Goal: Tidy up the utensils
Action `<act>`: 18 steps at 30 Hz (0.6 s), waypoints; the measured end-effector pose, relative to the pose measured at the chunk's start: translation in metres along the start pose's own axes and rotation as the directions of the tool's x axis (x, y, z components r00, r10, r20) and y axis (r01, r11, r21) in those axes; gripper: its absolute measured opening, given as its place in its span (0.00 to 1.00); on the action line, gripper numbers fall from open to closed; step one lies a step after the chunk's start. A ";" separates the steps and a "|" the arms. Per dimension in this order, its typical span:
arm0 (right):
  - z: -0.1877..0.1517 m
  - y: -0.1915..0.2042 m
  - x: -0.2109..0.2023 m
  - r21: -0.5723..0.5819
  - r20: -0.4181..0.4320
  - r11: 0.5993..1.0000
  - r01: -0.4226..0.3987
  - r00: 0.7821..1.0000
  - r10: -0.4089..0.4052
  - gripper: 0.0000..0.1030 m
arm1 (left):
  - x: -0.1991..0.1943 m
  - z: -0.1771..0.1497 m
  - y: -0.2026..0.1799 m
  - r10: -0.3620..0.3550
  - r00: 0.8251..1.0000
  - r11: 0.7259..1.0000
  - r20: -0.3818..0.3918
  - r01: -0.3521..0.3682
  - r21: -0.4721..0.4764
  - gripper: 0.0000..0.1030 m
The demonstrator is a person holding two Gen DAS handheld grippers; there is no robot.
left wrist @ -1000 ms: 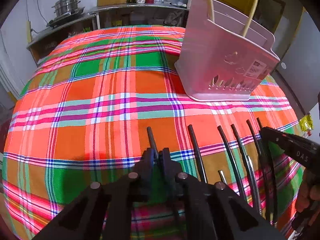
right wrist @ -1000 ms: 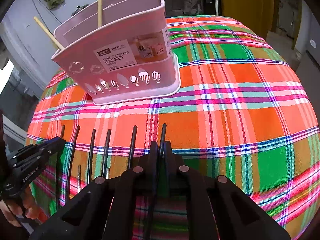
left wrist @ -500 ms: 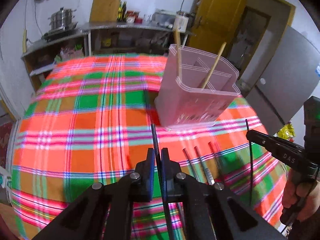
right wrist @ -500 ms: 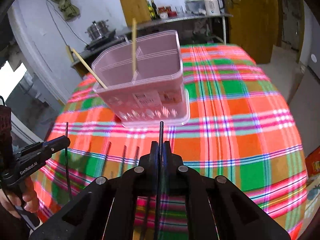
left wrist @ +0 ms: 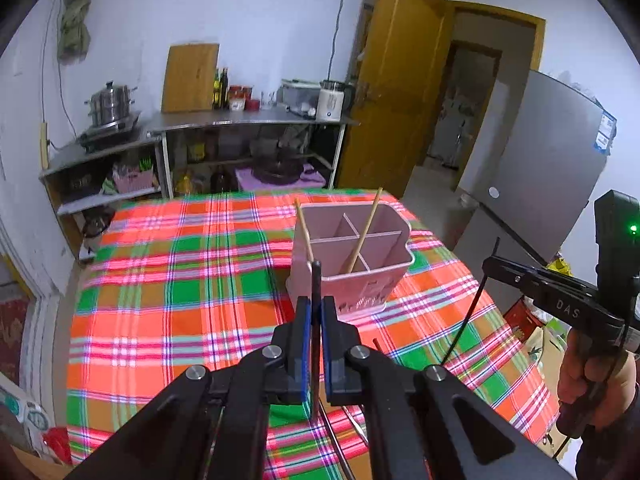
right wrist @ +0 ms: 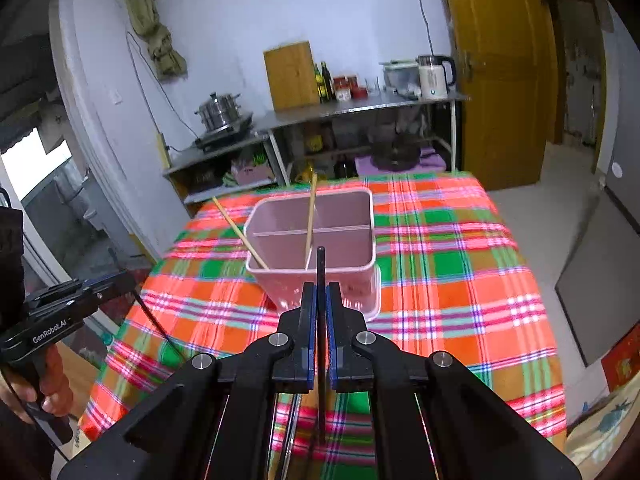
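Covering the whole table, a plaid tablecloth (left wrist: 168,320) in orange, green and pink carries a pink utensil basket (left wrist: 352,268), which stands upright near the middle with its divided compartments open to the top. Two pale wooden chopsticks (left wrist: 366,230) lean inside it, one against the left wall and one across a divider.

Both grippers hang above the near edge of the cloth, pointing down toward the basket. The left gripper (left wrist: 316,312) has its fingers (left wrist: 302,332) clenched on a thin black chopstick (left wrist: 316,280) that pokes up past the tips. The right gripper (right wrist: 320,300) is likewise clamped tight on its own black chopstick (right wrist: 321,264). A few more dark chopsticks (left wrist: 340,436) lie on the cloth below the grippers, partly hidden.
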State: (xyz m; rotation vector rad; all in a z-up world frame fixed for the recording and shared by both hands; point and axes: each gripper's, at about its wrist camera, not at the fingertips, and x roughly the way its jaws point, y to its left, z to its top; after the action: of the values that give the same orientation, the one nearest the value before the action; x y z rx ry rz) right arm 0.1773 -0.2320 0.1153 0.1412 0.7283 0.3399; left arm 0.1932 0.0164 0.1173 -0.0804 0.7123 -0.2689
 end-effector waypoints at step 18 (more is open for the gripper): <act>0.009 -0.001 -0.024 -0.008 0.048 1.000 0.003 0.999 -0.003 0.04 | -0.009 0.011 -0.008 -0.038 0.999 0.999 0.001 0.038 -0.007 0.04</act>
State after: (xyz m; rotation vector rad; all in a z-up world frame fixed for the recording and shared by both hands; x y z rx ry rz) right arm 0.1669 -0.2415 0.1370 0.1404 0.6795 0.3357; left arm 0.1921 0.0110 0.1333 -0.1004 0.7114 -0.3028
